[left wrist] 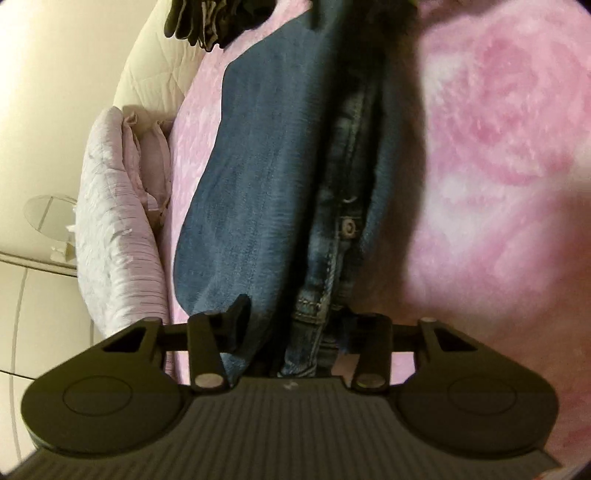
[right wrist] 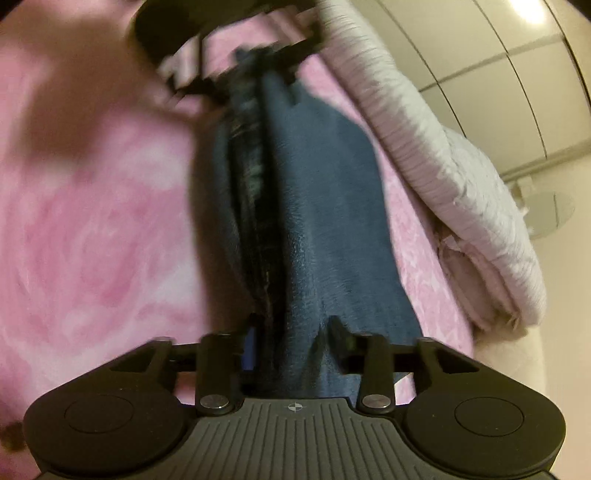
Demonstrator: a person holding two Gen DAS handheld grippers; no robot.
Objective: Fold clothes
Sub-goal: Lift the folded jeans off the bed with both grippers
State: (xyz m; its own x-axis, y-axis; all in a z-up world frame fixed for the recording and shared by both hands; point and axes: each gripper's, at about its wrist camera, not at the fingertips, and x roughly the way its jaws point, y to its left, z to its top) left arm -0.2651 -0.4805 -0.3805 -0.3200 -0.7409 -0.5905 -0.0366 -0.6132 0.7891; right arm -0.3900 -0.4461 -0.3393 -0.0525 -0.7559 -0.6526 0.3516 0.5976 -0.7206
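A pair of blue jeans (left wrist: pixel 266 192) hangs folded lengthwise, stretched between my two grippers above a pink blanket (left wrist: pixel 498 147). The waistband with its metal button (left wrist: pixel 348 225) lies along the fold's right side. My left gripper (left wrist: pixel 303 325) is shut on the near end of the denim, with bunched cloth filling the gap between its fingers. In the right wrist view the jeans (right wrist: pixel 332 206) run away from my right gripper (right wrist: pixel 293 332), which is shut on the other end. At the far end the left gripper (right wrist: pixel 251 62) shows blurred.
A folded pale lilac quilt (left wrist: pixel 114 236) lies along the bed's edge, also seen in the right wrist view as the quilt (right wrist: pixel 461 177). Cream wardrobe doors (right wrist: pixel 498 74) stand beyond. A dark, cloth-like shape (left wrist: pixel 199 22) sits at the top edge. A round glass top (left wrist: pixel 48 218) is at the left.
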